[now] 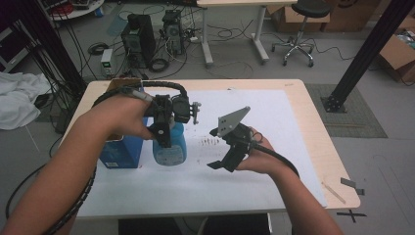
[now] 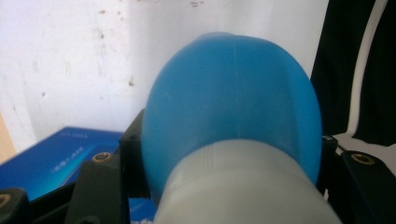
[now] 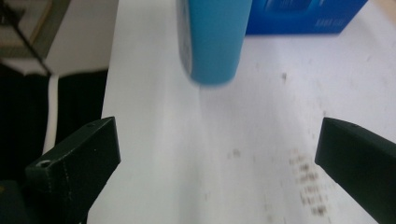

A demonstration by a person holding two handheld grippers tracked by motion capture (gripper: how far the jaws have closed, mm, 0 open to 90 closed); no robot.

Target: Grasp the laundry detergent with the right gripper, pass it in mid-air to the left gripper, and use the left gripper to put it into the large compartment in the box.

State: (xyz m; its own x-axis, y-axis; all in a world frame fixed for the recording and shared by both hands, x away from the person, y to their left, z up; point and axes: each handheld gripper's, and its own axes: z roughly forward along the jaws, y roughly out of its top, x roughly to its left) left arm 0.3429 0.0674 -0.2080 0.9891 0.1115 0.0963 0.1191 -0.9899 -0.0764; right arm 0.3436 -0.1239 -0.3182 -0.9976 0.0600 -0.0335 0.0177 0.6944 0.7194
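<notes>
While the worktop (image 1: 293,98) carries a white sheet (image 1: 274,142), the blue box (image 1: 120,152) stands just beside the upright blue bottle (image 1: 170,147), neck up, clenched in the left claw (image 1: 164,132); the right claw (image 1: 222,164) gapes released, nearby.

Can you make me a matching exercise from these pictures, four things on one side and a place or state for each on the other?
Things:
1. blue bottle
2. blue box
3. left claw
4. right claw

Places or states:
A. open, nothing between its jaws
B. on the white sheet beside the bottle, towards the table's left edge
C. shut near the bottle's pale cap end
D. held, light blue body

Pairs: 1-D, 2-B, 3-C, 4-A
</notes>
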